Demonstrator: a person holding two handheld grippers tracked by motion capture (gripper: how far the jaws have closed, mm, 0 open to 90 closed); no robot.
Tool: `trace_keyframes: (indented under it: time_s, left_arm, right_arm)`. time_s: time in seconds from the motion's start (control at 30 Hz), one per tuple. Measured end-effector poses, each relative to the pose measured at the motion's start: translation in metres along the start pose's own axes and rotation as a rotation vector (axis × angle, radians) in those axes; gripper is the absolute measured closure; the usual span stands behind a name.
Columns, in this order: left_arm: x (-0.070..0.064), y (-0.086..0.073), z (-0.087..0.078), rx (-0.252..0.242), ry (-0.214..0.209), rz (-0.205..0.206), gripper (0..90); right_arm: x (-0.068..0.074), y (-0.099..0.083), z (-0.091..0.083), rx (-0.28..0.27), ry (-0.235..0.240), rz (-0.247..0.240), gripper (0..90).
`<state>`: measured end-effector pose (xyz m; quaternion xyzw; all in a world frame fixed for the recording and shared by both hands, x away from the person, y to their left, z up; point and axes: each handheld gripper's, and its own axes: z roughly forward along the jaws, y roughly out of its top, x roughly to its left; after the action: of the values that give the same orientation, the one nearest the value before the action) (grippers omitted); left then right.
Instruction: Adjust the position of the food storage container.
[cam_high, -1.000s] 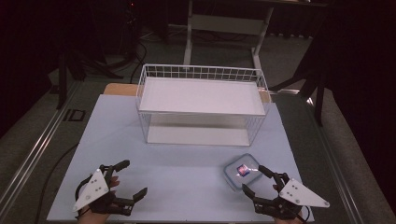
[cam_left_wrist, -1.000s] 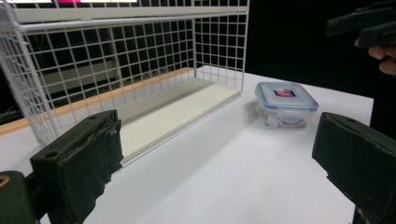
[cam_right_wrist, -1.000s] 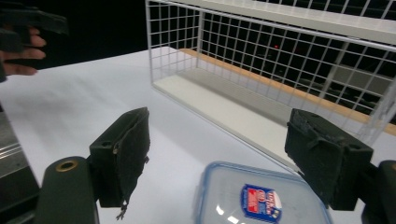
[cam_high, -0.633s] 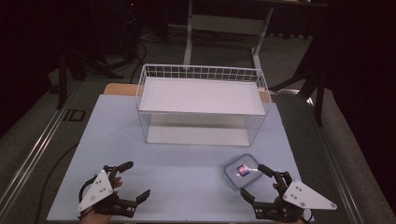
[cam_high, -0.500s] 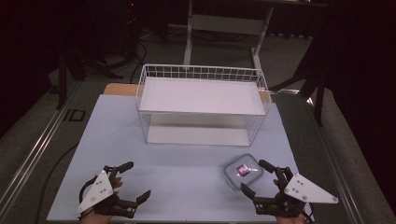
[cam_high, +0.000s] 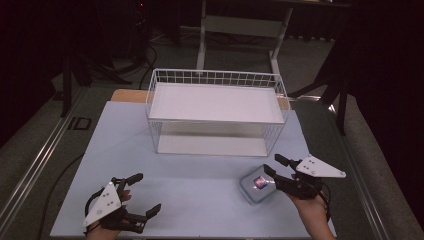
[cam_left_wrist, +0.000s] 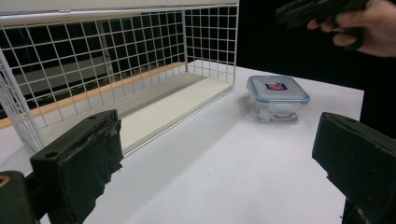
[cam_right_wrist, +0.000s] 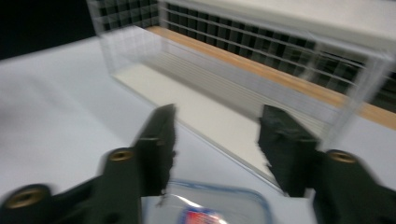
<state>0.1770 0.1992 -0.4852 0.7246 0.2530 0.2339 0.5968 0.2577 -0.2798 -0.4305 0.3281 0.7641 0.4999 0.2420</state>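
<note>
A small clear box with a blue-rimmed lid (cam_high: 256, 186) lies on the pale table top (cam_high: 200, 170), to the front right of the white wire basket (cam_high: 215, 107). My right gripper (cam_high: 272, 164) hovers open just at the box's right edge. In the right gripper view its jaws stand apart above the box lid (cam_right_wrist: 210, 209), with the basket (cam_right_wrist: 261, 60) beyond, all blurred. My left gripper (cam_high: 147, 192) rests open at the front left, nothing between its jaws. In the left gripper view, the box (cam_left_wrist: 278, 95) sits ahead beside the basket (cam_left_wrist: 116, 70).
The basket holds a white shelf board (cam_high: 212, 102) at its top and stands open at the front. A wooden strip (cam_high: 129, 95) lies behind the table top. The other hand (cam_left_wrist: 369, 23) shows at the upper right of the left gripper view. Dark stands surround the table.
My right gripper has moved forward and a little up, so its jaws now reach the box's edge. The left gripper has hardly shifted.
</note>
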Motion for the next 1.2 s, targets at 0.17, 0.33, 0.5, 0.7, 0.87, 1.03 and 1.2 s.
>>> trace_keyframes:
  time_s: [0.17, 0.33, 0.5, 0.7, 0.87, 1.03, 1.2]
  left_arm:
    - [0.0, 0.0, 0.0, 0.001, 0.0, -0.003, 2.5]
    - [0.0, -0.001, 0.001, 0.004, -0.002, -0.001, 2.5]
    - [0.0, -0.001, 0.001, 0.005, -0.005, 0.0, 2.5]
    - [0.001, -0.001, 0.0, -0.007, -0.016, -0.011, 2.5]
    - [0.0, -0.001, 0.002, 0.003, -0.015, -0.001, 2.5]
    - [-0.002, -0.001, 0.003, 0.011, -0.013, 0.008, 2.5]
    - [-0.002, -0.001, 0.003, 0.013, -0.014, 0.008, 2.5]
  right_arm:
    - [-0.017, -0.017, 0.015, 0.056, -0.044, 0.011, 71.5]
    - [-0.035, -0.036, 0.026, 0.134, -0.071, 0.021, 88.5]
    - [-0.047, -0.056, 0.03, 0.202, -0.121, 0.028, 89.7]
    - [-0.058, -0.083, 0.028, 0.274, -0.102, 0.078, 89.9]
    - [-0.058, -0.099, 0.03, 0.331, -0.066, 0.107, 90.0]
    - [-0.049, -0.1, 0.031, 0.351, -0.044, 0.101, 90.0]
    - [-0.034, -0.099, 0.032, 0.377, 0.0, 0.083, 90.0]
